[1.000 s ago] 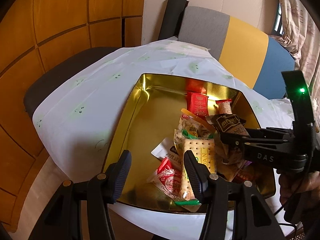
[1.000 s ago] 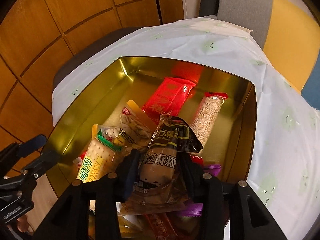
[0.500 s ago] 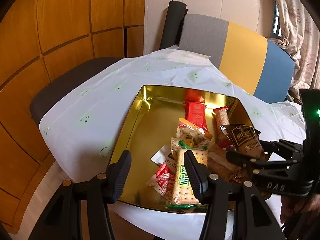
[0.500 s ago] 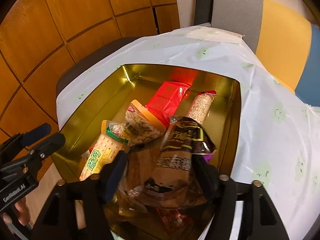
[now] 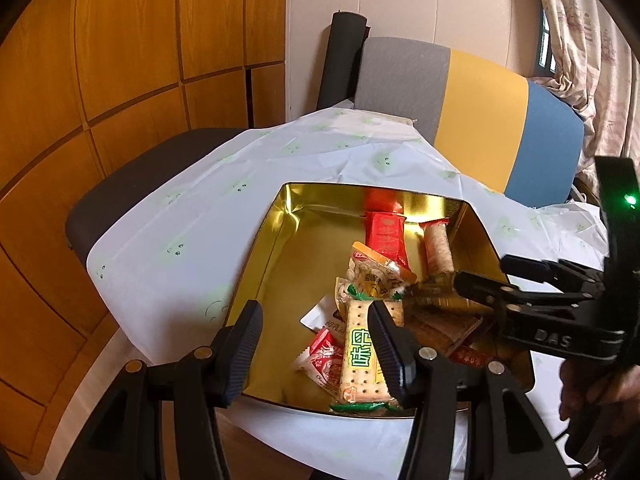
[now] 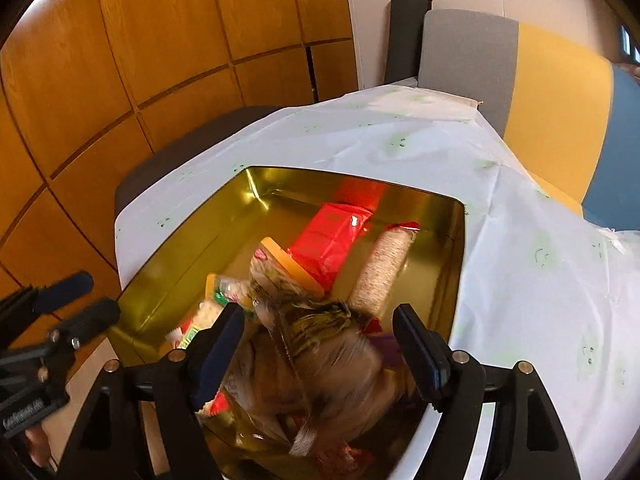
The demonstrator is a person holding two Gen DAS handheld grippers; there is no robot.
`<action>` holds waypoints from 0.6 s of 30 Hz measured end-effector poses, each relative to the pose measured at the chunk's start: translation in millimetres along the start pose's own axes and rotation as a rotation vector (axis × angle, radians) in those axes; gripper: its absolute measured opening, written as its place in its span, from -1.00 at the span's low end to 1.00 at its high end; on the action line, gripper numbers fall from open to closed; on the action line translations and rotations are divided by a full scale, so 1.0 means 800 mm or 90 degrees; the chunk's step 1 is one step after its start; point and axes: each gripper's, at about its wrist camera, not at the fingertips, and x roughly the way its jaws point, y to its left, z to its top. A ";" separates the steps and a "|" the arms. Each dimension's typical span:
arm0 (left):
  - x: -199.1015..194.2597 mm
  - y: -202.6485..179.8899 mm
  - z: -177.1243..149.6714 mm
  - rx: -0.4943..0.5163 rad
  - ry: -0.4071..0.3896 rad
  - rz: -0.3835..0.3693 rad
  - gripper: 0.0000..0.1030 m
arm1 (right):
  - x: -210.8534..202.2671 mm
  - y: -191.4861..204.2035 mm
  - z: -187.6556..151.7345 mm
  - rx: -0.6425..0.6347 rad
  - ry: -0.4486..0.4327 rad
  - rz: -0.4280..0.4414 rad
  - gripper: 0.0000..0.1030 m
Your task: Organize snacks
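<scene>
Covering the worktop [image 5: 168,248] ahead of both grippers is a pale cloth printed with small green faces, and beyond it stands a chair [image 5: 460,104] with a grey, yellow and blue back. On the cloth sits a gold tin [image 5: 260,264], open-topped and shiny inside, directly ahead of and below both grippers.

The left gripper [image 5: 316,344] hangs over the near left edge of the tin, its jaws standing apart with nothing pressed between them. Just past its right finger lies a cracker pack [image 5: 360,356] with green lettering, lengthwise toward the gripper, and a small red-and-white packet [image 5: 320,360] lies beside that pack on the gripper's side.

The right gripper [image 6: 320,344] is over the near right part of the tin. Its jaws are opening, and a brown snack packet [image 6: 332,352], blurred, lies between them; neither pad presses on it. In the left wrist view this gripper [image 5: 480,280] reaches in from the right, with the person's hand [image 5: 588,380] behind it.

Farther from the grippers, a red packet [image 6: 332,236] lies toward the far wall of the tin, with a pale cereal bar [image 6: 384,268] in clear wrap just to its right. A nut pouch [image 6: 280,268] with an orange top sits between these and the cracker pack.
</scene>
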 end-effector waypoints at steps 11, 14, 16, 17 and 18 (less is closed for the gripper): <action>-0.021 -0.021 -0.002 0.015 -0.046 0.000 0.08 | -0.058 0.006 -0.036 0.017 -0.061 -0.087 0.72; -0.031 -0.028 -0.003 0.022 -0.063 -0.006 0.20 | -0.080 0.005 -0.053 0.045 -0.088 -0.137 0.73; -0.037 -0.033 -0.005 0.024 -0.069 -0.009 0.35 | -0.090 0.001 -0.062 0.066 -0.097 -0.162 0.77; -0.039 -0.035 -0.005 0.025 -0.073 -0.012 0.35 | -0.093 0.000 -0.066 0.075 -0.101 -0.171 0.78; -0.041 -0.037 -0.006 0.025 -0.077 -0.017 0.35 | -0.098 -0.001 -0.072 0.085 -0.106 -0.179 0.78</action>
